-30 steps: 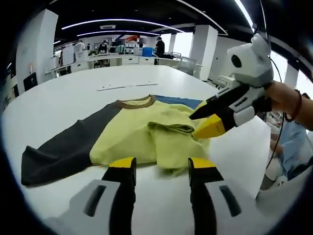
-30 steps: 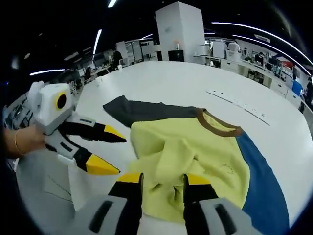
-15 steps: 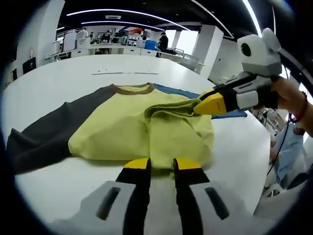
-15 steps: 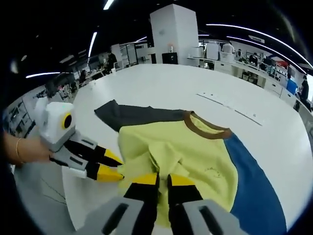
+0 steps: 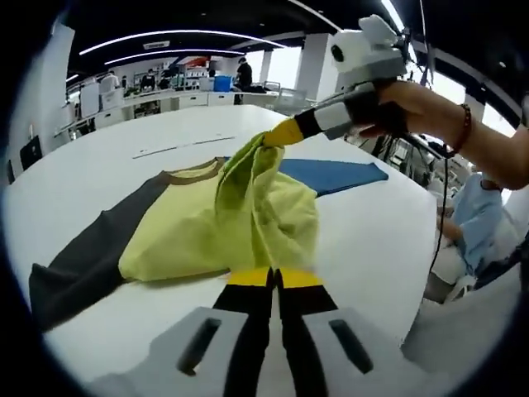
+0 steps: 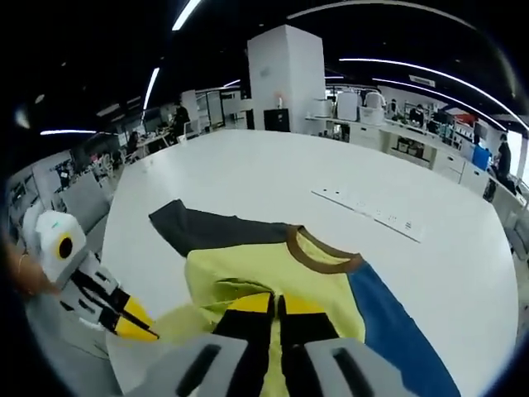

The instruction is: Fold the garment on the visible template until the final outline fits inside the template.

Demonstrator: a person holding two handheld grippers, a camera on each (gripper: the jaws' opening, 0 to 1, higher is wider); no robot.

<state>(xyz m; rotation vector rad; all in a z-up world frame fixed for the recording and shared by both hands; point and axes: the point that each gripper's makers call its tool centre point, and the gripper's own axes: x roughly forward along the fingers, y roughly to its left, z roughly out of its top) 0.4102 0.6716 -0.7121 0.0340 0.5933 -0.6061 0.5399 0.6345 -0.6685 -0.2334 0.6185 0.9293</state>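
The white table [image 5: 99, 165] spreads wide beyond both pairs of fingers. On it lies the T-shirt [image 5: 190, 231], yellow body, dark grey sleeve, blue sleeve, brown collar, its hem lifted off the surface. The left gripper [image 5: 274, 278] has its 2 jaws closed on the yellow hem. The right gripper [image 6: 276, 304] pinches yellow cloth too, jaws together, holding a fold raised above the rest.

We see bare table [image 6: 273, 178] open beyond shirt [image 6: 273, 265]; paper strip [image 6: 372, 217] only obstacle, well apart from collar.
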